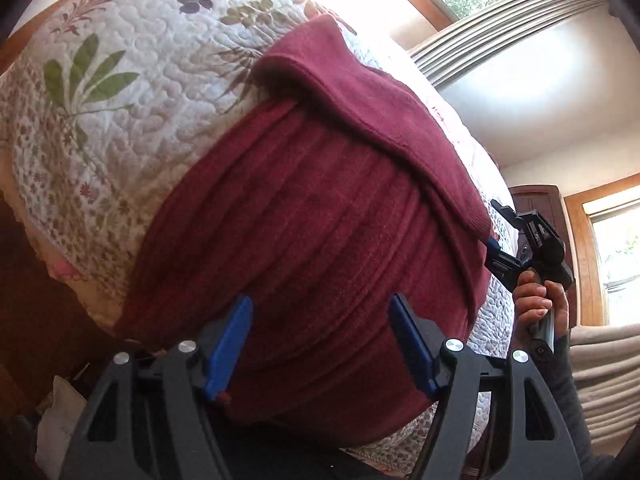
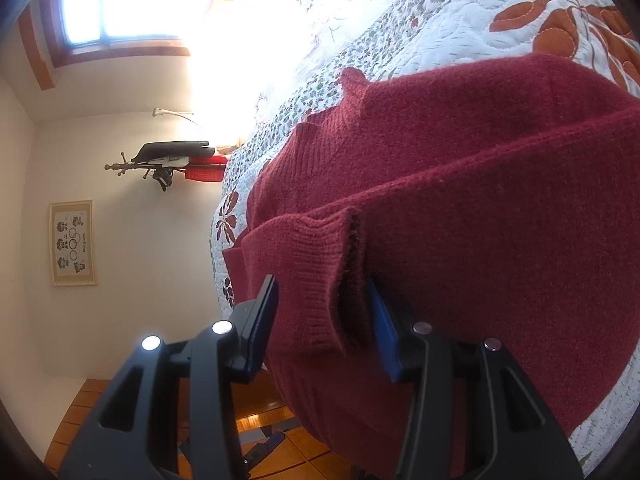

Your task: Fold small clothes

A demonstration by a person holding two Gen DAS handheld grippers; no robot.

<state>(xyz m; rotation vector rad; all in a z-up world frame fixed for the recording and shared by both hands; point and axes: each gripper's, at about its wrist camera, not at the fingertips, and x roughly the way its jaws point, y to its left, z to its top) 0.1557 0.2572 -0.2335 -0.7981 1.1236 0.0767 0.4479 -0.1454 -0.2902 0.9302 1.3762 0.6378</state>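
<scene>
A maroon knit sweater lies on the quilted bed, with one sleeve folded diagonally across its body. My left gripper hovers open over the sweater's near edge, with nothing between its blue pads. My right gripper sits at the end of that sleeve. Its fingers stand apart on either side of the ribbed cuff, which lies slack on the sweater body. In the left wrist view the right gripper shows at the sweater's right side, held by a hand.
A white floral quilt covers the bed. Windows let in bright glare. The bed's edge drops to a wooden floor. A framed picture hangs on the wall, and a beige couch stands nearby.
</scene>
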